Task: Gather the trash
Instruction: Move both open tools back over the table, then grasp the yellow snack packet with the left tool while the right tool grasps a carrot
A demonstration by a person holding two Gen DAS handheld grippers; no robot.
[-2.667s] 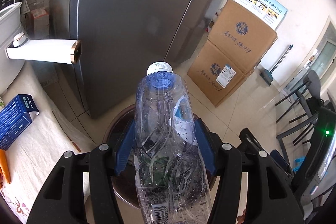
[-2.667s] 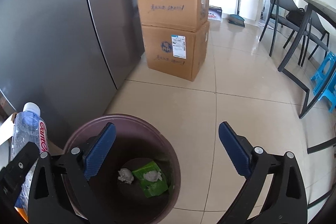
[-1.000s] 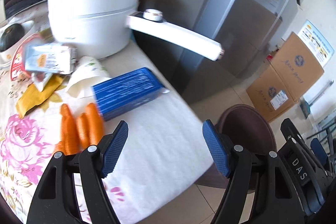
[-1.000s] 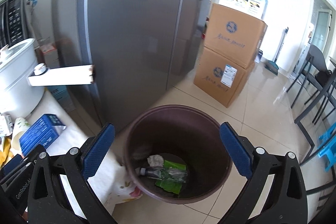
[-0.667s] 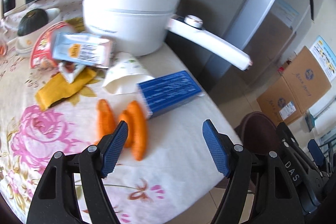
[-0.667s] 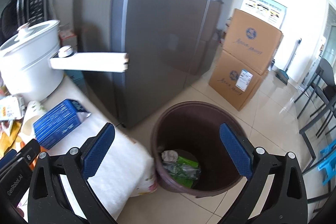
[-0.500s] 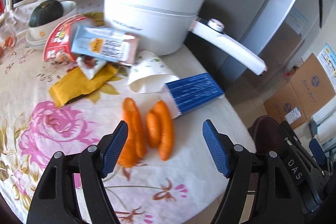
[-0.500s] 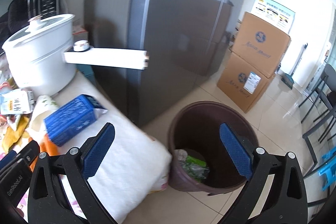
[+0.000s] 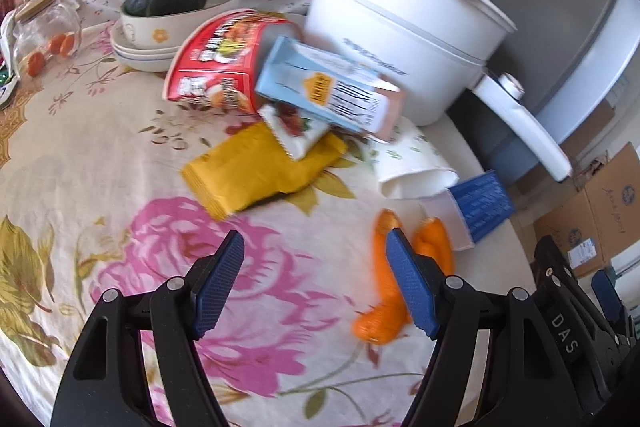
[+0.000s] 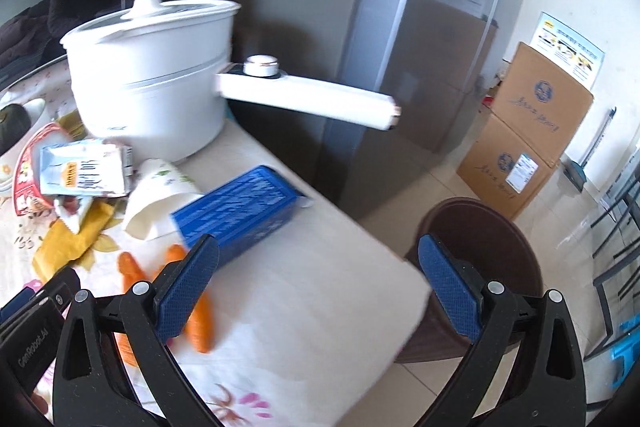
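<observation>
Table (image 9: 100, 155) fills my left view, floral cloth, cluttered at the far side; the brown bin (image 10: 480, 239) stands on the floor just past its corner, right view only. White pot (image 9: 400, 27) sits at the back, its handle reaching out past the edge. Trash lies in a loose pile before the pot: red snack tub (image 9: 216, 67) on its side, pale blue carton (image 9: 324, 87) resting on it, yellow wrapper (image 9: 256, 171) flat on the cloth with a small white packet (image 9: 296, 131) overlapping it, blue box (image 9: 480, 207) near the edge. Carrots (image 9: 384, 267) beside the box look like food, so I judge them not for the bin.

Left hand-held gripper (image 9: 314, 287): jaws spread, nothing between them. Right hand-held gripper (image 10: 316, 295): same, spread and empty.

Step in hand, my reading: approach the next piece. The yellow wrapper lies nearest the left jaws. Flat foil will slide; I would come in low, pinch one raised edge, and avoid dragging the packet along.
</observation>
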